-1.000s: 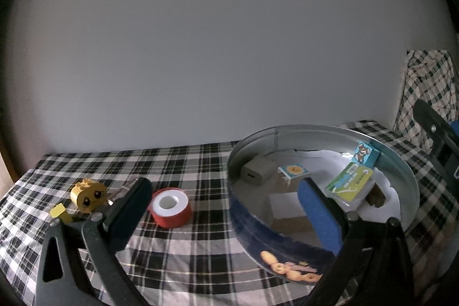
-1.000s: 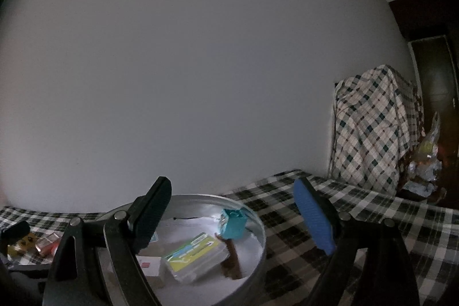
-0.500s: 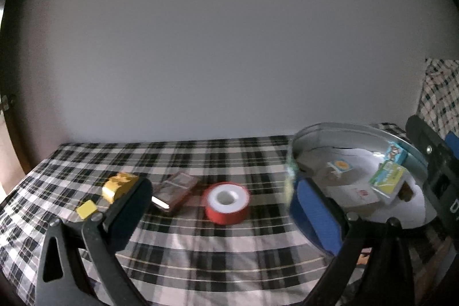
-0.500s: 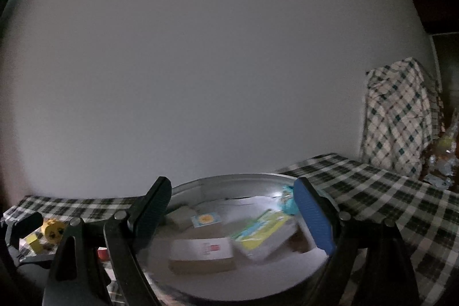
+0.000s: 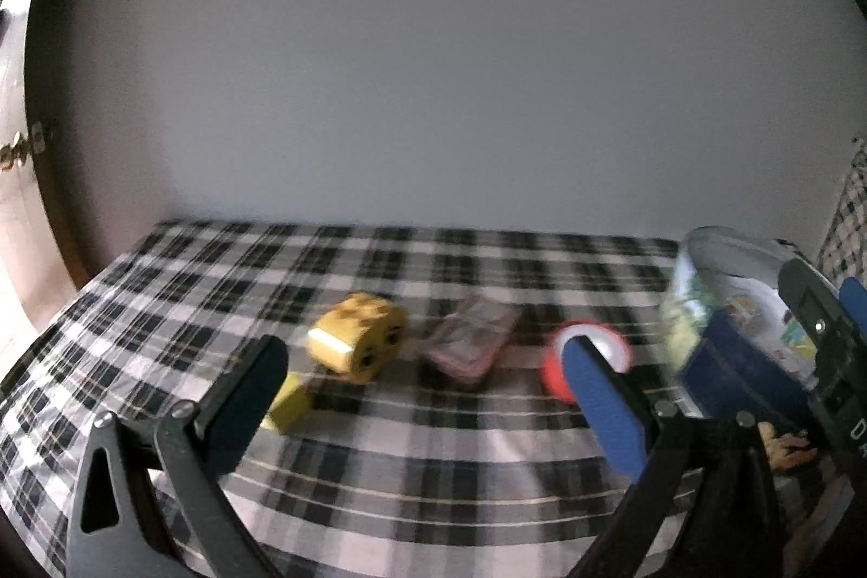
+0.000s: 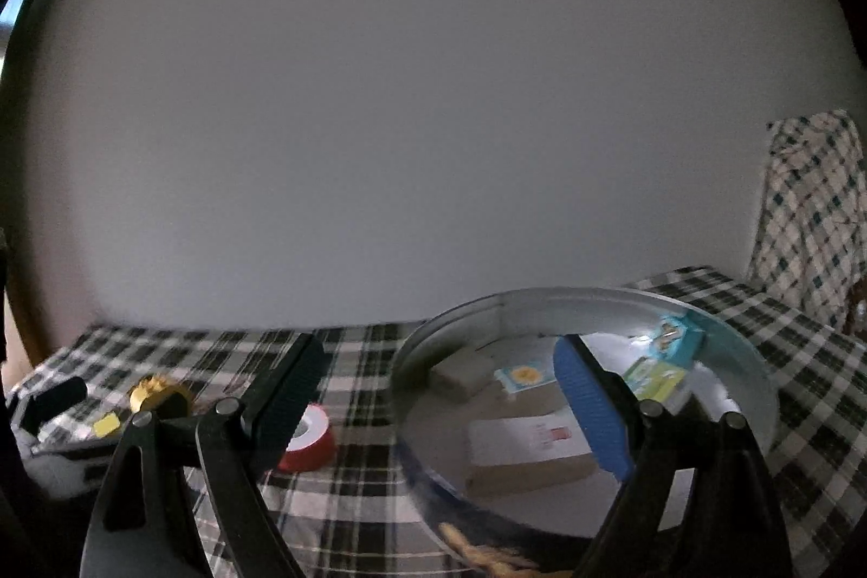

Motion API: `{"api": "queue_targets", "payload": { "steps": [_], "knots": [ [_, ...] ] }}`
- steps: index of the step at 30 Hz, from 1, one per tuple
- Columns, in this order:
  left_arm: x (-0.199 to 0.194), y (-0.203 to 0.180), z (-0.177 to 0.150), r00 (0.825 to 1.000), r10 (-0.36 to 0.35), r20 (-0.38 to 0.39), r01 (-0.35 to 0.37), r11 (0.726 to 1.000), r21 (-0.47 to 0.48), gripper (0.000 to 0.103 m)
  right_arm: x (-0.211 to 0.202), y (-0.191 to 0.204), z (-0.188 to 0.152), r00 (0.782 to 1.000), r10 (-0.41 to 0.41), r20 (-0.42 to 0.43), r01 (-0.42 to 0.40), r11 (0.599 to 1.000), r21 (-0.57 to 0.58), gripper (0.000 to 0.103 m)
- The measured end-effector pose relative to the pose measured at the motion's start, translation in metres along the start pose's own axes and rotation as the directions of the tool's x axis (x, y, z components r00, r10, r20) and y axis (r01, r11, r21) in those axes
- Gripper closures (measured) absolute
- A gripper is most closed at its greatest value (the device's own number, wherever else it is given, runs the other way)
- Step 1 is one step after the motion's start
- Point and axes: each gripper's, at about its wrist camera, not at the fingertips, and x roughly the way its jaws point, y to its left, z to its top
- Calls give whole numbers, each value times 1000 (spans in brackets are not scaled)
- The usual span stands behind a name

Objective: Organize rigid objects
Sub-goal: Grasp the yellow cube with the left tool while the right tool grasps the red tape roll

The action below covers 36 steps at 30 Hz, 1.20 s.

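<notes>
While both tools hung parted and empty, the yellow toy block [image 5: 357, 344] lay on its side on the checked table [image 5: 379, 480], face turned toward the left tool [image 5: 422, 407], long axis slanting back-left. Beside it sat a small yellow cube [image 5: 290, 407], half hidden by a finger, then a blurred flat packet [image 5: 470, 344] and red tape roll [image 5: 588, 364]. Under the right tool [image 6: 439, 407], the round tin [image 6: 585, 302] held boxes, its near rim cut off.
</notes>
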Motion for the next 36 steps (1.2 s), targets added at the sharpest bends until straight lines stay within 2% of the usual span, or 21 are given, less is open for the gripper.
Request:
{"api": "queue_targets", "payload": {
  "steps": [4, 9, 14, 20, 23, 27, 30, 32, 34, 36],
  "knots": [
    [6, 30, 1, 999, 36, -39, -37, 999, -22, 1, 7, 18, -2, 999, 29, -25, -30, 999, -45, 14],
    [19, 66, 1, 993, 41, -113, -50, 996, -79, 1, 14, 38, -3, 996, 75, -45, -79, 994, -75, 14],
    [31, 82, -2, 983, 39, -178, -58, 993, -100, 1, 31, 59, -3, 986, 120, -118, -131, 987, -93, 14],
    [40, 88, -6, 971, 44, -236, -64, 995, -79, 1, 69, 81, -8, 940, 174, -293, -207, 975, -83, 14],
    [45, 88, -8, 964, 43, -263, -63, 996, -67, 1, 89, 89, -11, 915, 155, -372, -199, 976, -82, 14],
    [53, 89, -10, 953, 49, -300, -72, 995, -64, 1, 100, 102, -15, 912, 104, -397, -171, 976, -137, 14],
    [59, 92, -10, 945, 73, -318, -97, 994, -60, 1, 103, 116, -19, 903, 114, -415, -203, 963, -177, 15],
    [64, 94, -10, 944, 72, -323, -98, 993, -65, 1, 107, 122, -22, 896, 93, -435, -199, 958, -205, 15],
    [68, 94, -10, 941, 80, -330, -107, 992, -63, 1, 114, 121, -24, 879, 87, -468, -201, 959, -201, 15],
    [73, 93, -10, 936, 87, -342, -111, 992, -52, 1, 125, 119, -27, 853, 87, -514, -201, 964, -171, 17]
  ]
}}
